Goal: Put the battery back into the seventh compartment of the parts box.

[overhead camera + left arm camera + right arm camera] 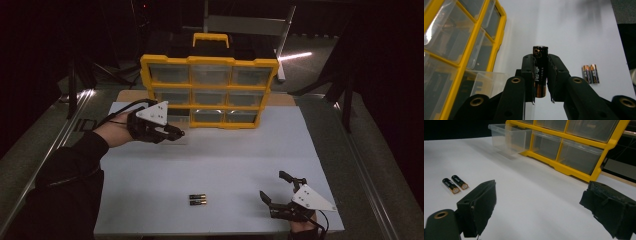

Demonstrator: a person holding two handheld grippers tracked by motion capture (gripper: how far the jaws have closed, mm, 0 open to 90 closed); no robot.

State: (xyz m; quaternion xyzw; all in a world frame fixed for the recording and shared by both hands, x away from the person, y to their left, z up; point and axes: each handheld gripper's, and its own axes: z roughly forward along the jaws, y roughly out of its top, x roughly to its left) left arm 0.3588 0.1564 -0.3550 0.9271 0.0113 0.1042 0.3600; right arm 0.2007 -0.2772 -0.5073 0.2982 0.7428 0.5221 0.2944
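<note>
Held battery [540, 72]: a black cylinder with a copper-coloured band at its lower end and white print along its side, too small to read; it stood lengthwise between the jaws of the left gripper [540, 62], its top poking out past the tips.
Left gripper jaws: pressed in on the battery from both sides, pinching it above the white mat [215, 165], close in front of the organizer.
Left gripper in the high view [172, 132]: black body, pale 3-cornered plate on top, held by a hand from a dark sleeve.
Right gripper [276, 189]: near the mat's front right edge, jaws spread wide with nothing between them.
Loose batteries [197, 199]: 2 of the same black-and-copper kind, lying side by side and touching on the mat.
Organizer [209, 92]: yellow plastic frame with a handle, upright, 3 rows of 3 clear drawers.
Open drawer [509, 137]: clear plastic, box-shaped, pulled out at the bottom left; it looked empty, though glare made that uncertain.
Other drawers: pushed in; contents hard to tell through the cloudy fronts.
Mat: smooth, matte, rectangular.
</note>
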